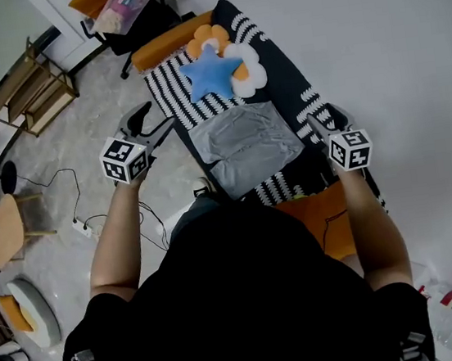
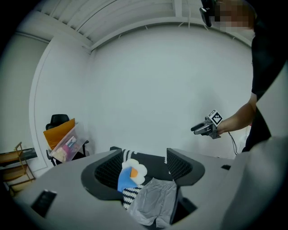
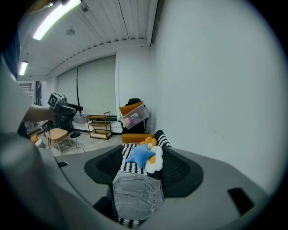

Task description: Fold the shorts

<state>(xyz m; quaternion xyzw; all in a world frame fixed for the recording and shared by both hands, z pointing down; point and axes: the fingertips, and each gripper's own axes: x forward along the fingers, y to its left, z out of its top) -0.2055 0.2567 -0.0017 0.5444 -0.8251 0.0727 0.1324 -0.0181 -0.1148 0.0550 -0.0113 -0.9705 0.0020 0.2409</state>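
Observation:
Grey shorts point(image 1: 246, 144) lie spread flat on a black-and-white patterned blanket point(image 1: 280, 86) over a narrow couch. My left gripper point(image 1: 158, 115) hovers off the couch's left edge, beside the shorts, open and holding nothing. My right gripper point(image 1: 325, 117) hovers over the couch's right edge, also open and empty. In the left gripper view the shorts point(image 2: 155, 202) show below the spread jaws of the left gripper point(image 2: 144, 168). In the right gripper view the shorts point(image 3: 137, 195) lie under the right gripper point(image 3: 144, 173). Neither gripper touches the cloth.
A blue star pillow point(image 1: 212, 72) and a white flower pillow point(image 1: 250, 63) lie just beyond the shorts. An orange cushion point(image 1: 170, 41), a chair with a plastic bin point(image 1: 124, 3), a wooden shelf point(image 1: 32, 85), a stool point(image 1: 5, 229) and floor cables point(image 1: 83, 227) stand left. A wall borders the right.

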